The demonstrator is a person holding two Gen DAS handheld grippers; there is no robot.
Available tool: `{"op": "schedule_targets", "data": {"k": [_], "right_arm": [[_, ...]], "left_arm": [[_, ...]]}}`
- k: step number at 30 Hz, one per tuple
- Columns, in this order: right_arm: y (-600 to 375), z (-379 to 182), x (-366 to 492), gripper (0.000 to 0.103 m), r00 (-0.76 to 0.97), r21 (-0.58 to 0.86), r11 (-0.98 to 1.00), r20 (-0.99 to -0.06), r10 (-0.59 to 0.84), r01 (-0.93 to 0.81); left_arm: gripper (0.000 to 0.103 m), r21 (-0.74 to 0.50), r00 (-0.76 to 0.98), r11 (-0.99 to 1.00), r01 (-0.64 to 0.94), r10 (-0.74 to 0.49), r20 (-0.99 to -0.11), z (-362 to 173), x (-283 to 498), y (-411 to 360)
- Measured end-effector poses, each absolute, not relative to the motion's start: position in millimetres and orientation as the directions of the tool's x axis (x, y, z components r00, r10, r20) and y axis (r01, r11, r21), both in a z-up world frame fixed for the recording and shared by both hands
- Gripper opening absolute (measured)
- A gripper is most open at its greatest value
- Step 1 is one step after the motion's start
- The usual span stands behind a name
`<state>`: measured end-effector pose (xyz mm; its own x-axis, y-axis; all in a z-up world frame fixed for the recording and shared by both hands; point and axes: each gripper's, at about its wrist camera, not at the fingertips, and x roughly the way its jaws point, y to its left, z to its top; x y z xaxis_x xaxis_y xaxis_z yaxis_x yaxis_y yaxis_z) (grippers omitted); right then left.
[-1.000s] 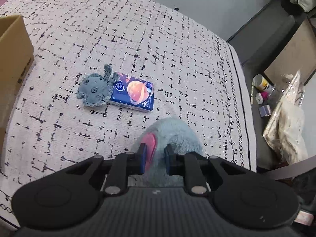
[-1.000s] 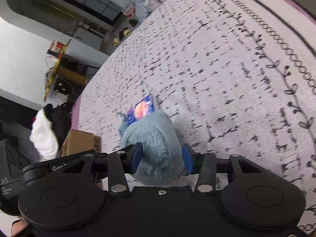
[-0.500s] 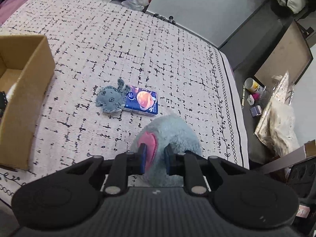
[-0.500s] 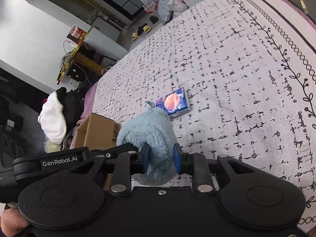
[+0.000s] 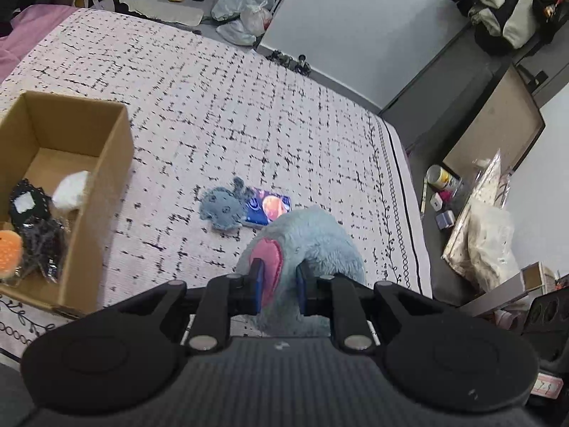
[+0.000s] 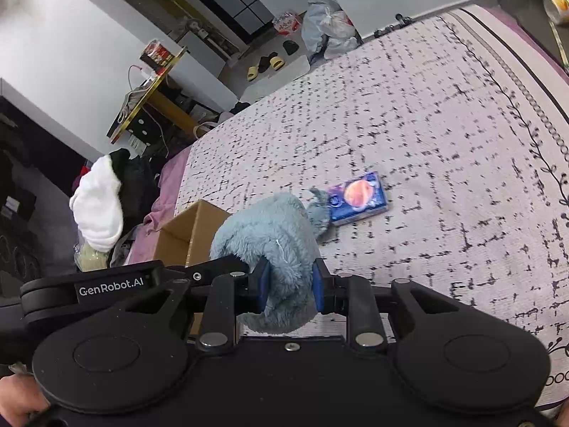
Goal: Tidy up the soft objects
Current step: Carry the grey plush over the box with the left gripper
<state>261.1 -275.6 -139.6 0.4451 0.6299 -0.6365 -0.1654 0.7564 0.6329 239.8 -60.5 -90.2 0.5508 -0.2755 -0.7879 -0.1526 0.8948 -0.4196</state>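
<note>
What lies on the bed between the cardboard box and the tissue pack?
In the left wrist view, only the small grey plush, touching the tissue pack; between it and the cardboard box, bare bedspread.

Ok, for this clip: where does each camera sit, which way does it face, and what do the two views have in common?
Left wrist: on the left gripper, angled down over the bed, cardboard box at left; own fingers clamp the blue plush toy.
Right wrist: on the right gripper, facing across the bed toward the room; own fingers clamp the plush, a hand at lower left.
Shared: the plush, small grey toy, tissue pack, box.
</note>
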Motion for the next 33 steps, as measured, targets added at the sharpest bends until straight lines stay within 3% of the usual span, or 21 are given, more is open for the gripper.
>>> {"op": "schedule_targets", "data": {"k": [16, 33], "right_arm": [[-202, -99, 254, 0.028, 0.448, 0.580, 0.772, -0.635, 0.629, -0.262], [-117, -96, 257, 0.029, 0.417, 0.561, 0.767, -0.644, 0.641, -0.312]], "left_arm": [[0.017, -0.476, 0.625, 0.862, -0.176, -0.275, -0.730, -68, 221, 15], [0.017, -0.509, 0.646, 0.824, -0.248, -0.250, -0.721, -77, 215, 103]]}}
